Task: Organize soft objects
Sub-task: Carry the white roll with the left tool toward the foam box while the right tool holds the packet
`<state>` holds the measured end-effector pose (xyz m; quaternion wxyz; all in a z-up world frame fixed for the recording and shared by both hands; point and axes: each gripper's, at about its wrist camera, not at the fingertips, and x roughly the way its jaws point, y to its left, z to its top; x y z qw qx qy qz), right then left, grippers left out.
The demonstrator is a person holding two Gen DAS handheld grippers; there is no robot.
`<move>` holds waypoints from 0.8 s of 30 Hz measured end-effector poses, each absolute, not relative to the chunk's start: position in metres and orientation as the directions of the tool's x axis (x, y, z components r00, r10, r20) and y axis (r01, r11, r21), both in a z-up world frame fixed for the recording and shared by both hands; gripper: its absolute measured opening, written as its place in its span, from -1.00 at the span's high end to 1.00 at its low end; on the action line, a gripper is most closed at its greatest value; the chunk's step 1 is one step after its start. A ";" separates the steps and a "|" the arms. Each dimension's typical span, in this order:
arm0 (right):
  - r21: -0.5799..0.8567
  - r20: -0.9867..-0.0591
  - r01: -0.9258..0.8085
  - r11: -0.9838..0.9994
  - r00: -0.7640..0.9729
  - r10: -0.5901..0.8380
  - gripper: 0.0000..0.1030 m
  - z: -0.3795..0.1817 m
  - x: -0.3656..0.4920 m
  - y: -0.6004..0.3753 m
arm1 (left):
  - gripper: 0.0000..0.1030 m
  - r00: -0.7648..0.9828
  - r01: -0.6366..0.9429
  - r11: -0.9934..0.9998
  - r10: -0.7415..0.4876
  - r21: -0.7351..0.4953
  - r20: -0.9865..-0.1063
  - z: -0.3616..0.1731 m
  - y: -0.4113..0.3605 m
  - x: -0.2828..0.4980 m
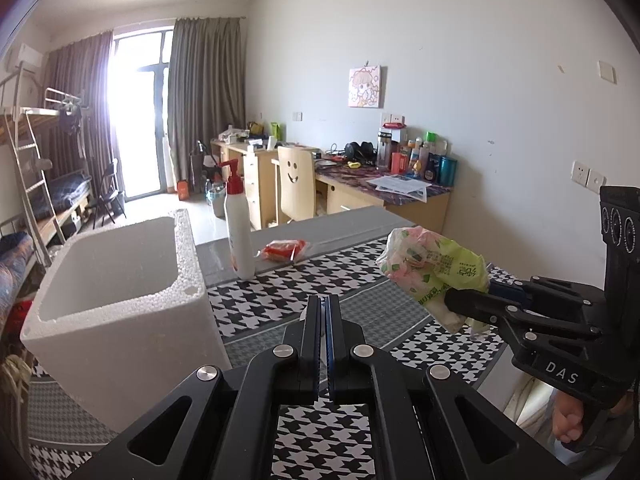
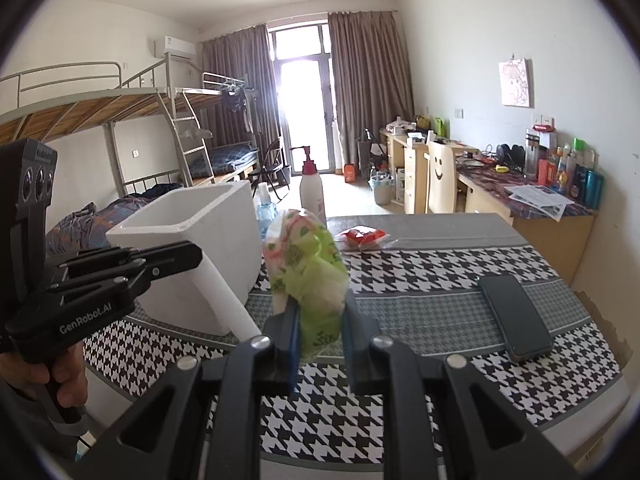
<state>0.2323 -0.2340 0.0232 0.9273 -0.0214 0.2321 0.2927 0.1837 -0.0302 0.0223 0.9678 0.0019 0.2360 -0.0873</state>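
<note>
Dorm room, houndstooth-clothed table (image 2: 420, 276) | right gripper (image 2: 318, 320) fingers clamp green-pink tissue pack (image 2: 306, 264) aloft, near foam box (image 1: 116, 280), likely its destination | left gripper (image 1: 324, 312) fingers closed, empty | red packet (image 1: 284, 249) on table, waiting.

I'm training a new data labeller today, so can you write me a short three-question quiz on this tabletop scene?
1. True or false: the left gripper is shut with nothing between its fingers.
2. What does the right gripper hold? A) the pump bottle B) the green and pink tissue pack C) the phone
3. Fill in: the red packet lies on the table, not inside the white ______ box.

Key:
1. True.
2. B.
3. Foam.
</note>
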 end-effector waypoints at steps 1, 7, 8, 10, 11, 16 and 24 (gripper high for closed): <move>0.098 -0.444 -0.550 0.829 0.721 0.532 0.59 0.024 0.233 -0.234 | 0.96 0.874 0.169 0.985 -0.167 -0.037 -0.456 0.023 -0.030 0.184; 0.111 -0.439 -0.543 0.832 0.724 0.532 0.59 0.025 0.235 -0.235 | 0.96 0.885 0.162 0.986 -0.156 -0.025 -0.438 0.031 -0.030 0.182; 0.111 -0.436 -0.542 0.833 0.726 0.531 0.59 0.026 0.234 -0.234 | 0.96 0.886 0.162 0.986 -0.156 -0.023 -0.437 0.032 -0.030 0.183; 0.111 -0.433 -0.543 0.833 0.728 0.532 0.59 0.028 0.235 -0.234 | 0.96 0.888 0.167 0.986 -0.159 -0.019 -0.431 0.036 -0.031 0.182; 0.111 -0.431 -0.542 0.833 0.729 0.532 0.59 0.029 0.234 -0.234 | 0.96 0.889 0.169 0.985 -0.160 -0.017 -0.428 0.038 -0.032 0.182; 0.104 -0.420 -0.544 0.833 0.735 0.532 0.59 0.035 0.233 -0.232 | 0.96 0.897 0.176 0.984 -0.163 -0.005 -0.411 0.048 -0.032 0.182; 0.099 -0.412 -0.540 0.836 0.742 0.529 0.59 0.040 0.233 -0.232 | 0.96 0.905 0.188 0.982 -0.171 0.004 -0.389 0.059 -0.030 0.183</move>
